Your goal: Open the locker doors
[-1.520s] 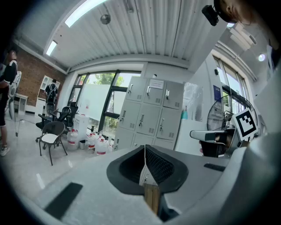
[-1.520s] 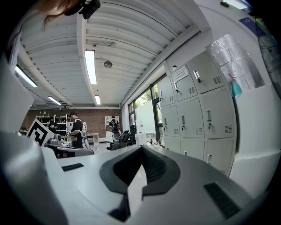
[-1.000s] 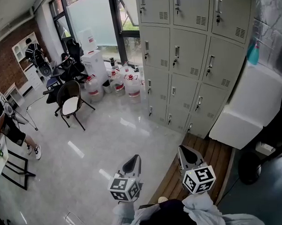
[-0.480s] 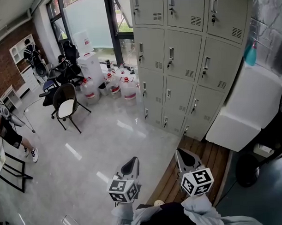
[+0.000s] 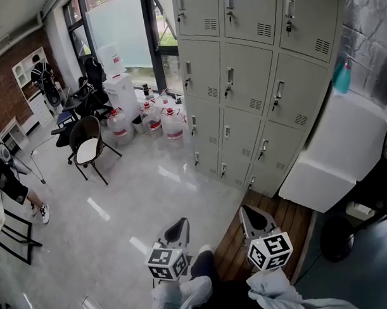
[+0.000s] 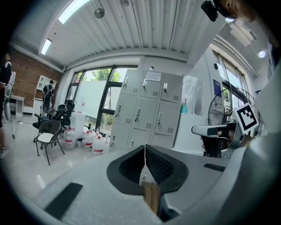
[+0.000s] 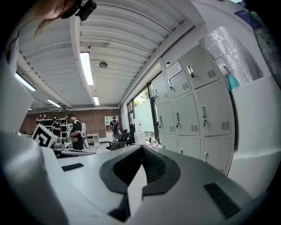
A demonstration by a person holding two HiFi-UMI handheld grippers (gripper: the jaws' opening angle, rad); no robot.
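Observation:
A bank of grey lockers (image 5: 242, 85) stands ahead of me in the head view, every door closed, each with a small handle. My left gripper (image 5: 181, 224) and right gripper (image 5: 247, 212) hang low in front of me, well short of the lockers, both shut with nothing between the jaws. The left gripper view has the lockers (image 6: 147, 110) beyond its closed tip (image 6: 144, 147). In the right gripper view the lockers (image 7: 189, 101) rise to the right of its closed tip (image 7: 142, 148).
A white cabinet (image 5: 345, 152) with a teal spray bottle (image 5: 343, 76) on it stands right of the lockers. A wooden platform (image 5: 272, 224) lies below them. Water jugs (image 5: 160, 120) and a chair (image 5: 86, 143) are at the left. A person (image 5: 4, 176) stands at the far left.
I have stepped a little nearer: the lockers have shifted left and down in the head view, and a leg now shows between the grippers. Both grippers stay shut.

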